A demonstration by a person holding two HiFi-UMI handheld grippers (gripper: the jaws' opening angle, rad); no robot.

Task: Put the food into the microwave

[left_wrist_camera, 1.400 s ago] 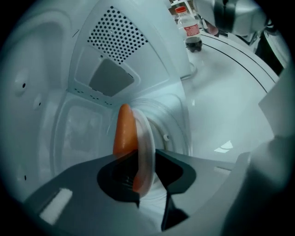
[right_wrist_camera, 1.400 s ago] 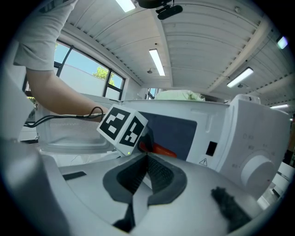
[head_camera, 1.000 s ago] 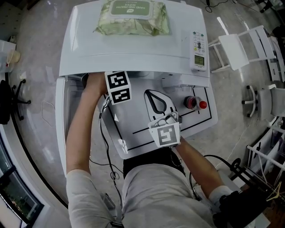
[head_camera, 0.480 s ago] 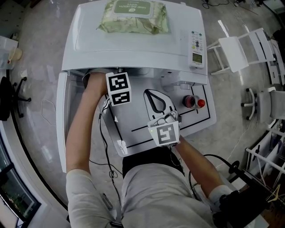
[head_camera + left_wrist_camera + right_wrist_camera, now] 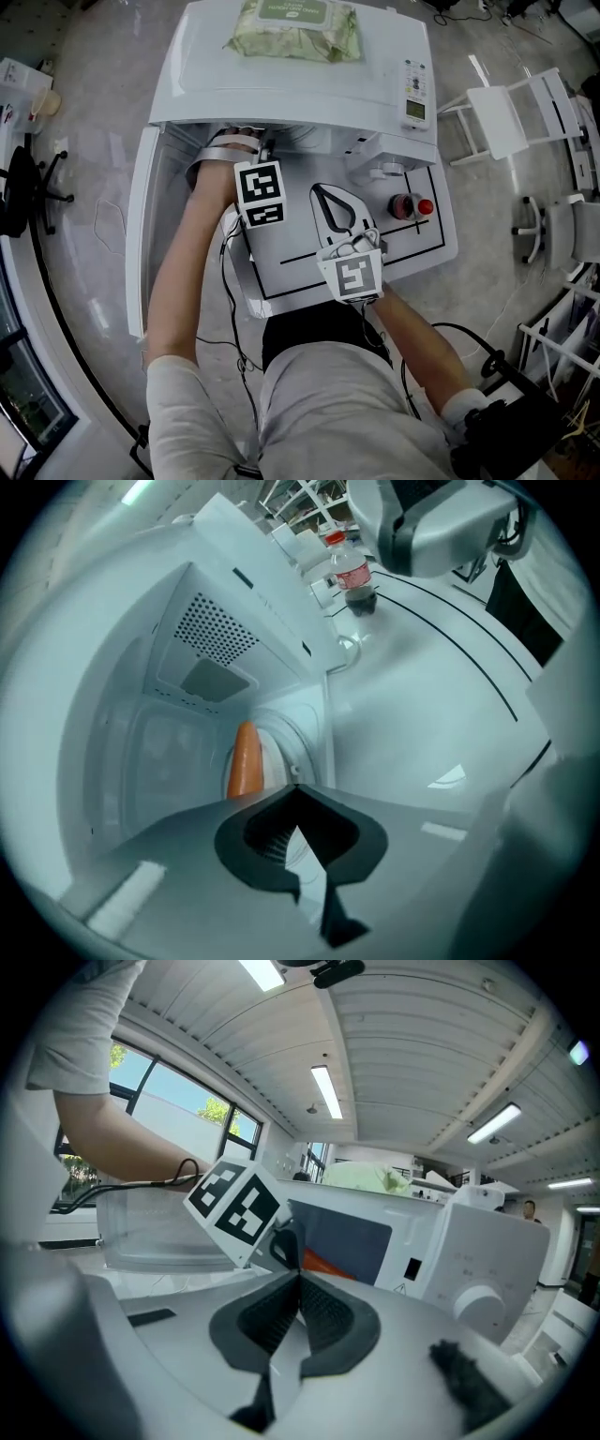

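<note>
An orange carrot (image 5: 246, 761) lies inside the white microwave (image 5: 309, 84), on the round glass plate (image 5: 281, 752) at the back of the cavity. My left gripper (image 5: 298, 789) is shut and empty, hovering at the cavity's mouth a little short of the carrot. In the head view its marker cube (image 5: 261, 194) sits just in front of the opening. The right gripper (image 5: 328, 199) is shut with nothing in it, held over the white table (image 5: 412, 248) and pointing at the microwave front. From the right gripper view the carrot (image 5: 323, 1262) shows through the opening.
The microwave door (image 5: 150, 234) swings open to the left. A pack of wet wipes (image 5: 295, 26) lies on top of the microwave, and its control panel (image 5: 416, 89) is on the right. A small red-capped bottle (image 5: 405, 206) stands on the table's right. White folding chairs (image 5: 506, 103) stand beyond.
My left hand has drawn back a little from under the microwave's top, so the wrist now shows. The right gripper has hardly shifted.
</note>
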